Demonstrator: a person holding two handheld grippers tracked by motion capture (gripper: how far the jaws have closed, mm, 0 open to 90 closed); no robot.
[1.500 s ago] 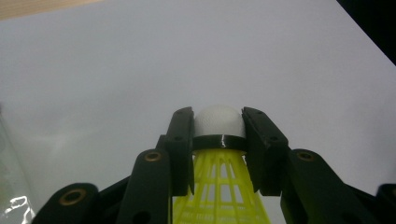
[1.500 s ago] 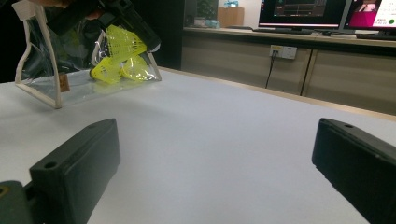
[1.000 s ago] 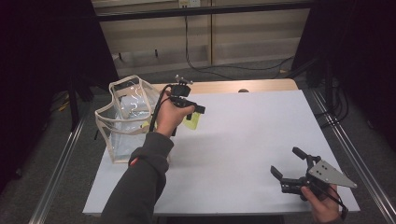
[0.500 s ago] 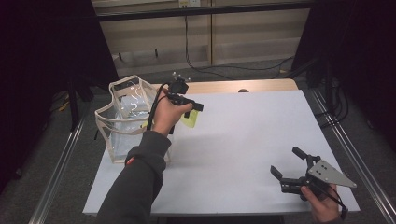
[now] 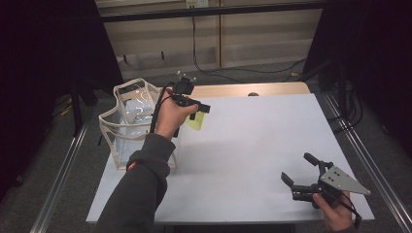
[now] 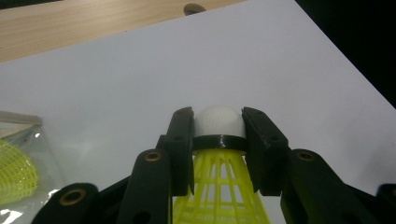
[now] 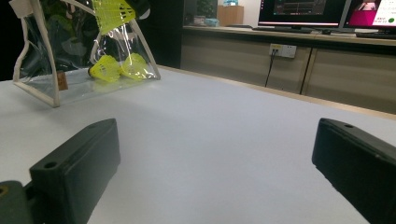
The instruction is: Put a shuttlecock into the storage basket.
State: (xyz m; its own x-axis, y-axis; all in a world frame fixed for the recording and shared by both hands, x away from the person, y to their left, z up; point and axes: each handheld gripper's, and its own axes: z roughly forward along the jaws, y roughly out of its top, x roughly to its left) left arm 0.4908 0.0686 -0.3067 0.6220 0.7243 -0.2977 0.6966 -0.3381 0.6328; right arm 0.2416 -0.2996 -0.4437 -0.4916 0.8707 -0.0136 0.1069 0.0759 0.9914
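2 shuttlecocks (image 7: 116,67) sitting in clear bag (image 5: 127,127) already; you're carrying a 3rd shuttlecock (image 6: 218,140) w/ left gripper (image 6: 217,140) clamping its cork, right gripper (image 5: 305,175) idling wide, empty.

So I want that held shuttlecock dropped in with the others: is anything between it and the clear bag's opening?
Nothing visible. The left gripper holds the shuttlecock just right of the clear bag, whose top gapes open and uncovered.

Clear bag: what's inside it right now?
In the right gripper view, two yellow shuttlecocks lie on the floor of the bag. Glare on the plastic hides the rest. A third is outside, clamped in the left tool.
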